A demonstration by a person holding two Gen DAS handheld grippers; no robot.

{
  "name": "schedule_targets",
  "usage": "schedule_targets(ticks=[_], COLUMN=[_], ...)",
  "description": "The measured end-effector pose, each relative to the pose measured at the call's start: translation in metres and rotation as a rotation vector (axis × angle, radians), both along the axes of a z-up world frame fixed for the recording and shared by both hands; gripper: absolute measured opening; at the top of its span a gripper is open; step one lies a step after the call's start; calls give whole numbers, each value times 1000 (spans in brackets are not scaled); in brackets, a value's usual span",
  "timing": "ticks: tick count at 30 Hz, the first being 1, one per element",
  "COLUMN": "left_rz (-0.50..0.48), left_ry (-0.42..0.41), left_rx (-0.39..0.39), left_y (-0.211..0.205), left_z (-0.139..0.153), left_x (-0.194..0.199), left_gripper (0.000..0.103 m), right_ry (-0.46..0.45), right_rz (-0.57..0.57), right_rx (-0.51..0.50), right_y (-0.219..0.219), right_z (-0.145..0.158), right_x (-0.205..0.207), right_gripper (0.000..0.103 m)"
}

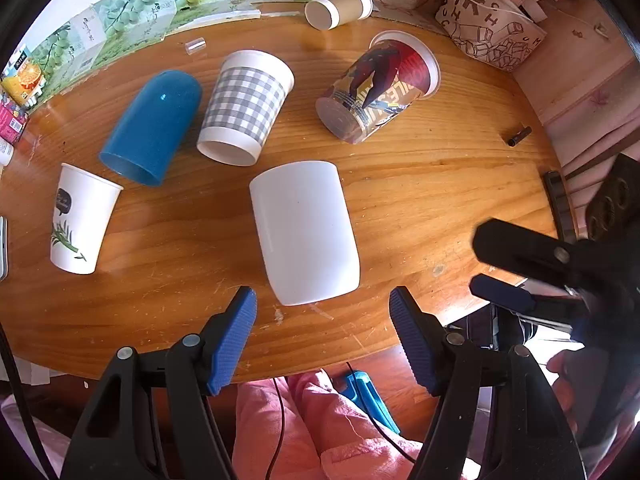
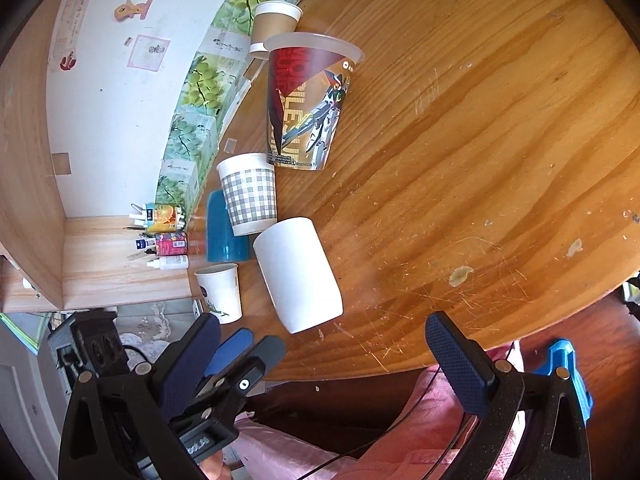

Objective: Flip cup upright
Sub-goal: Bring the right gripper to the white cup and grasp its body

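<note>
We hover both tongs, left (image 1: 322, 334) and right (image 2: 324, 354), wide open and empty near the white cup (image 1: 304, 232), lying on the tabletop (image 1: 420, 200), nothing flipped yet.

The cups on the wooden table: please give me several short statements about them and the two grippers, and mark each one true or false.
1. The left gripper is open and holds nothing. True.
2. The white cup lies on its side. True.
3. The blue cup stands upright. False: it lies on its side.
4. The right gripper grips the checked cup. False: its fingers are open and empty.
</note>
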State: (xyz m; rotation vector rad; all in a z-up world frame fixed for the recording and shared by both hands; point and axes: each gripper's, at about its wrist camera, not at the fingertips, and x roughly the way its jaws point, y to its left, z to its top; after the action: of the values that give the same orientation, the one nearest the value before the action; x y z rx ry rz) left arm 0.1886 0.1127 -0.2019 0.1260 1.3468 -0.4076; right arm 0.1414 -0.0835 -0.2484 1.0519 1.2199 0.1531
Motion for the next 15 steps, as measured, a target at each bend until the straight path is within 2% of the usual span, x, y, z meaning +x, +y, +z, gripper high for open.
schedule_targets(ticks=[7,15], left_rz=[47,61], left_ry=[3,1], left_rx=[1,-11], left_y=[24,52], left_z=[4,8], left_x=[1,13], left_gripper=[73,73], right_ry=[4,-53], right_rz=[32,95], right_rx=[-45,-263], right_y=[16,52], right_z=[1,15], right_x=[14,37], right_gripper=[103,103])
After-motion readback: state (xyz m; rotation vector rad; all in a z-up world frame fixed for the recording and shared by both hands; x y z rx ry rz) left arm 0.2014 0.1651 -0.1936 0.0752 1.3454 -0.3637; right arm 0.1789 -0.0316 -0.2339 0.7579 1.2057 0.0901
